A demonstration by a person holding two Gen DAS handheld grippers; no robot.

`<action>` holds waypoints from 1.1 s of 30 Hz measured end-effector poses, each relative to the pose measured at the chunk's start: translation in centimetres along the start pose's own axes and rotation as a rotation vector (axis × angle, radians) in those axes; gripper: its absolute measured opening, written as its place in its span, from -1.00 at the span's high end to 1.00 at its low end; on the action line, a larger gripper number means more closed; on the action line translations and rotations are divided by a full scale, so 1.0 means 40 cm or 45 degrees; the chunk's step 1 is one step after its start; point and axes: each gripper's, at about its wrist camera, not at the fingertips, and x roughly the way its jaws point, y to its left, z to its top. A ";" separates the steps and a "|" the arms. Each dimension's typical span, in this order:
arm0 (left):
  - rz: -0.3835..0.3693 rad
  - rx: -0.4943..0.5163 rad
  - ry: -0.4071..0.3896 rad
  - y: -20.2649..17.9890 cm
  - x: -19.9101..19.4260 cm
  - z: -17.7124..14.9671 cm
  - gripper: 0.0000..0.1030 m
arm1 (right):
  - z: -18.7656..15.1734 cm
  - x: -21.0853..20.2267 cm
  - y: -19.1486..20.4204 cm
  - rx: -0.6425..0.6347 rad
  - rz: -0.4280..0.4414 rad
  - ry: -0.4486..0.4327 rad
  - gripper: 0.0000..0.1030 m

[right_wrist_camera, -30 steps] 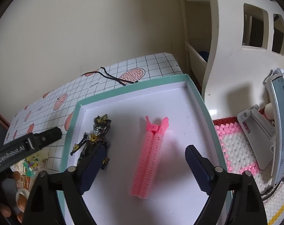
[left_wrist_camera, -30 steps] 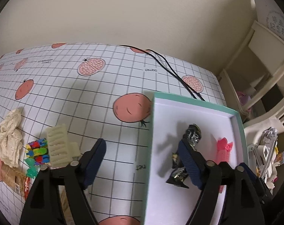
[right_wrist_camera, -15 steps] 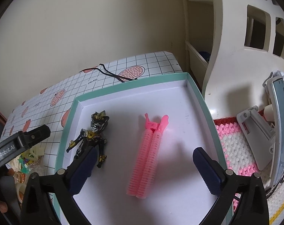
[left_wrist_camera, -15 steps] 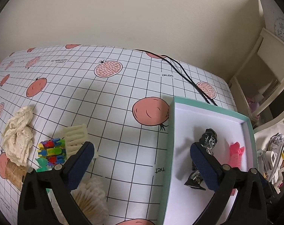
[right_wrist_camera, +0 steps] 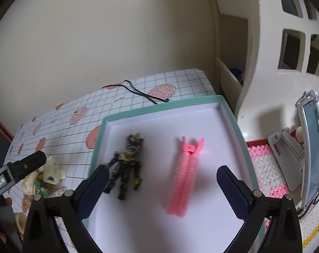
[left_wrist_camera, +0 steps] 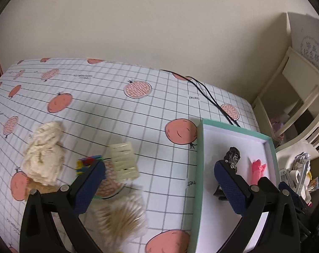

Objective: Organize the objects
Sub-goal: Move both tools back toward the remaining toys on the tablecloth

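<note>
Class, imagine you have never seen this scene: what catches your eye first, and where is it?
First, the bright pink hair clip lying inside the teal-rimmed white tray, with the dark toy figure to its left. Next, the pomegranate-print tablecloth, where a heap of small items lies left of the tray.

The left gripper's point(left_wrist_camera: 159, 177) near finger is covering the lower body of the dark toy figure point(left_wrist_camera: 233, 156) in the tray point(left_wrist_camera: 198, 168). Its other finger is hiding part of the coloured clips point(left_wrist_camera: 85, 163) and a round patterned thing point(left_wrist_camera: 109, 181). A pale, bristly bundle point(left_wrist_camera: 121, 213) is blurring badly, perhaps cotton swabs. From the right wrist, the worktop's point(right_wrist_camera: 75, 135) clutter point(right_wrist_camera: 47, 177) is too smeared to name.
</note>
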 end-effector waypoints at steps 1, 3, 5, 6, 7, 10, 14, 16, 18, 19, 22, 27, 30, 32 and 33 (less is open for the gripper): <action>-0.003 -0.005 -0.003 0.010 -0.011 0.000 -1.00 | 0.000 -0.004 0.010 -0.008 0.004 -0.001 -1.00; -0.009 -0.014 -0.011 0.035 -0.039 0.001 -1.00 | -0.001 -0.021 0.036 -0.038 -0.009 -0.011 -1.00; -0.007 -0.028 -0.023 0.063 -0.068 0.003 -1.00 | -0.001 -0.044 0.059 -0.069 -0.009 -0.028 -1.00; -0.005 -0.035 -0.029 0.076 -0.080 0.004 -1.00 | -0.001 -0.061 0.075 -0.084 -0.001 -0.042 -1.00; -0.002 -0.047 -0.041 0.094 -0.096 0.004 -1.00 | -0.003 -0.074 0.087 -0.094 0.003 -0.049 -1.00; 0.005 -0.070 -0.057 0.135 -0.131 0.001 -1.00 | -0.009 -0.102 0.127 -0.127 0.028 -0.060 -1.00; 0.008 -0.105 -0.077 0.185 -0.170 -0.014 -1.00 | -0.027 -0.127 0.183 -0.165 0.080 -0.044 -1.00; 0.018 -0.116 -0.077 0.211 -0.187 -0.027 -1.00 | -0.041 -0.133 0.209 -0.173 0.103 -0.029 -1.00; 0.023 -0.125 -0.070 0.229 -0.195 -0.035 -1.00 | -0.054 -0.137 0.233 -0.175 0.120 -0.016 -1.00; 0.023 -0.133 -0.067 0.242 -0.200 -0.041 -1.00 | -0.060 -0.139 0.243 -0.176 0.130 -0.010 -1.00; 0.036 -0.156 -0.067 0.271 -0.210 -0.057 -1.00 | -0.078 -0.143 0.278 -0.195 0.165 0.013 -1.00; 0.033 -0.209 -0.047 0.317 -0.216 -0.093 -1.00 | -0.121 -0.144 0.352 -0.301 0.147 0.040 -1.00; 0.048 -0.233 -0.020 0.338 -0.212 -0.110 -1.00 | -0.145 -0.141 0.393 -0.355 0.151 0.068 -1.00; 0.062 -0.237 -0.011 0.347 -0.214 -0.118 -1.00 | -0.162 -0.133 0.420 -0.390 0.146 0.099 -1.00; 0.063 -0.238 -0.007 0.350 -0.214 -0.121 -1.00 | -0.170 -0.129 0.432 -0.404 0.144 0.109 -1.00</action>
